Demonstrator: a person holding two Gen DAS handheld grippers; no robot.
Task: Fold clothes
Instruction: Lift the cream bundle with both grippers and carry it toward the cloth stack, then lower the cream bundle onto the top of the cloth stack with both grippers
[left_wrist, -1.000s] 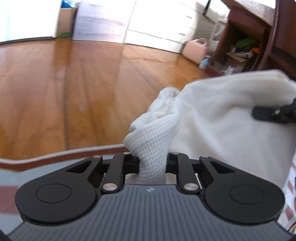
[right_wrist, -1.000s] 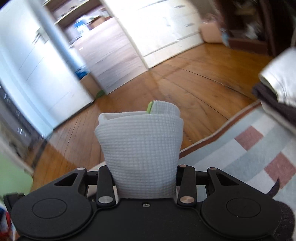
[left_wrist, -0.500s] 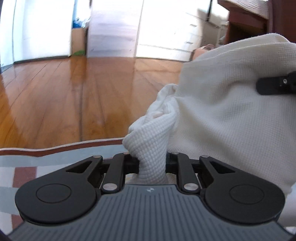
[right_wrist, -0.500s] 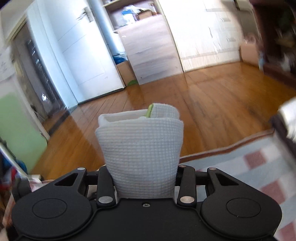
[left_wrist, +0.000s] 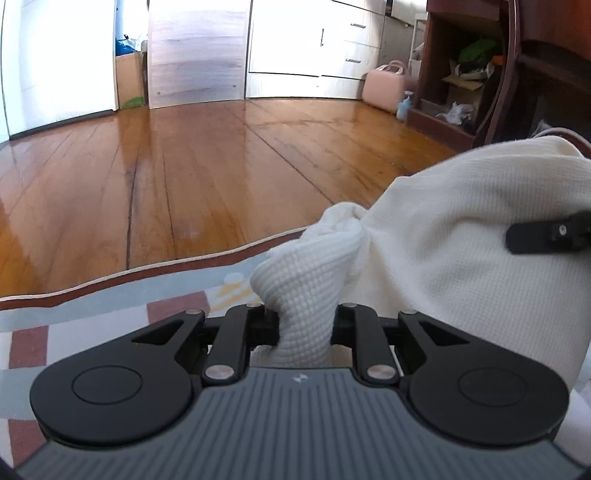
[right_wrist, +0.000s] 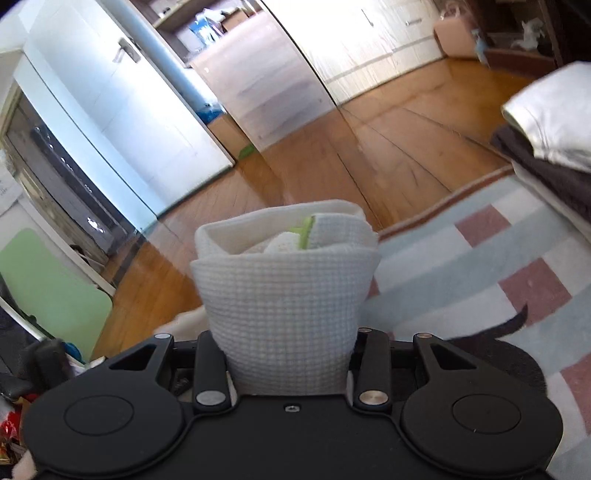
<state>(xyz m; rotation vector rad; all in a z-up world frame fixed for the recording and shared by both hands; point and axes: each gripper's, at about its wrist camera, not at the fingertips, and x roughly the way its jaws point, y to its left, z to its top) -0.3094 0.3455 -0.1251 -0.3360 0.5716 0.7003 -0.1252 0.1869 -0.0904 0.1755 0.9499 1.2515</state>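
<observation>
In the left wrist view, the left gripper pinches a bunched corner of the white garment between narrow jaws. The cloth spreads up to the right, where the right gripper's black finger lies against it. Below is a checked rug with a dark border, then a glossy wood floor, white cabinets, a pink case and a dark shelf.

In the right wrist view, the right gripper clamps a thick folded wad of the garment. The rug runs right to a stack of clothes; a white door stands left.
</observation>
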